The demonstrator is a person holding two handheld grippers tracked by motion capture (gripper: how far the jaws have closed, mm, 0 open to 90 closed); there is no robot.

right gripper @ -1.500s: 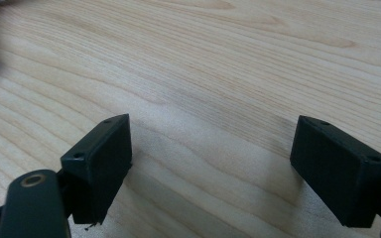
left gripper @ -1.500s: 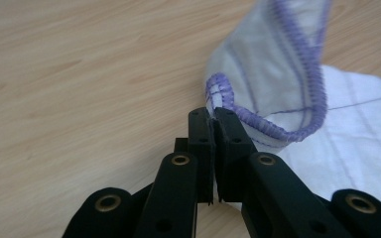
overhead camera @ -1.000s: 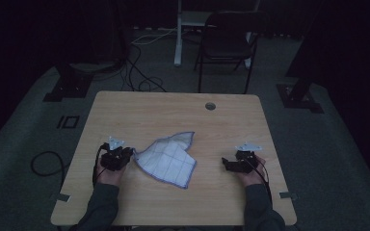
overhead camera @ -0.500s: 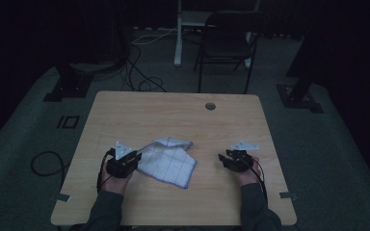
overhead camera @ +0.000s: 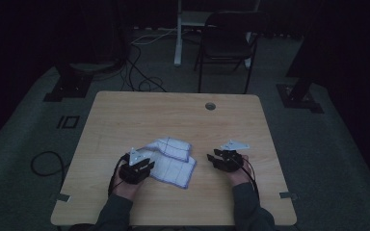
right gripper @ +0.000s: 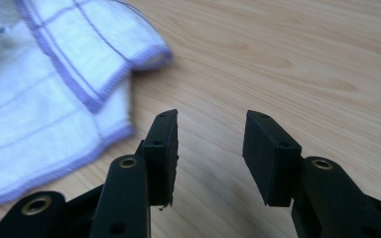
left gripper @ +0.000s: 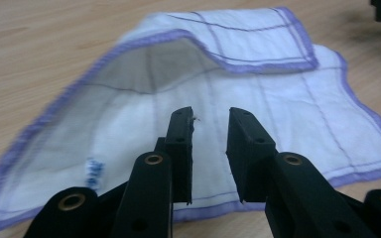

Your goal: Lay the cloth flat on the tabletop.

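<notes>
A white cloth with purple edging and grid lines [overhead camera: 171, 161] lies on the wooden table [overhead camera: 173, 115], its far part folded over on itself. My left gripper [overhead camera: 149, 166] sits at the cloth's left edge, pointing right. In the left gripper view the cloth [left gripper: 258, 99] spreads under and beyond the left gripper [left gripper: 211, 116]; its jaws have just been opening and nothing is between them. My right gripper [overhead camera: 213, 160] is to the right of the cloth and apart from it. In the right gripper view the right gripper [right gripper: 211, 121] hovers over bare wood beside the cloth's corner [right gripper: 39, 89]. Its jaws have just closed partway and still stand apart, empty.
A round cable hole [overhead camera: 210, 106] sits near the table's far edge. Behind the table stand a dark chair [overhead camera: 226, 45] and a white post [overhead camera: 178, 33], with cables [overhead camera: 139, 72] on the carpet. The room is dim.
Both hands have moved inward toward the cloth. The cloth's raised far corner has come down into a fold. The left gripper has reached the cloth's left edge.
</notes>
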